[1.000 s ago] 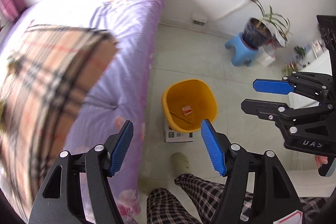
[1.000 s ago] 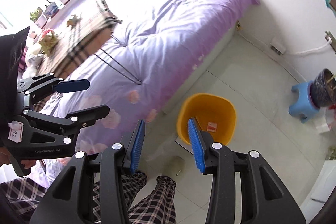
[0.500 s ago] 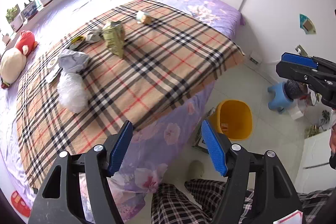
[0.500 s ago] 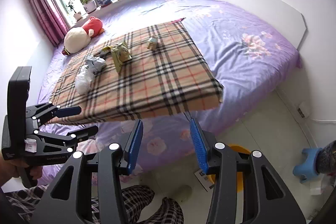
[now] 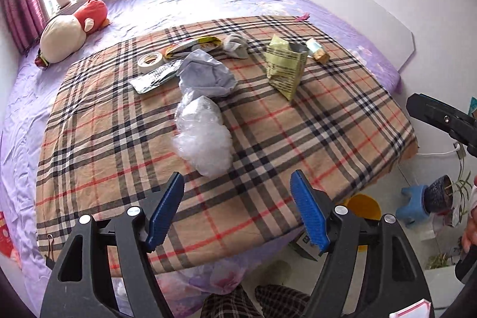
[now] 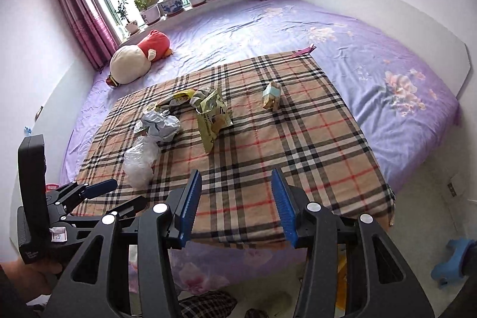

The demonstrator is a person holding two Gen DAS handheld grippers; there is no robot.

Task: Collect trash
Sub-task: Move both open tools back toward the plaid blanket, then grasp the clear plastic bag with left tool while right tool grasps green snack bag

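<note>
Opening, both grippers' fingers hold nothing: left gripper [image 5: 237,209] above clear plastic bag [image 5: 202,139]; right gripper [image 6: 235,206] over plaid cloth [image 6: 298,145].

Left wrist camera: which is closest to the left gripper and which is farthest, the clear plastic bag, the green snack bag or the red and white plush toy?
From the left gripper, whose empty jaws are opening:
1. Clear plastic bag, just ahead on the plaid cloth.
2. Green snack bag, farther back, to the right.
3. Plush toy, far left, by the window.

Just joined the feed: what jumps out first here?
A plaid blanket covers the near part of the purple bed, with litter clustered mid-blanket: a clear plastic bag, crumpled grey paper, a green snack packet. A red-and-cream plush toy lies near the window.
</note>
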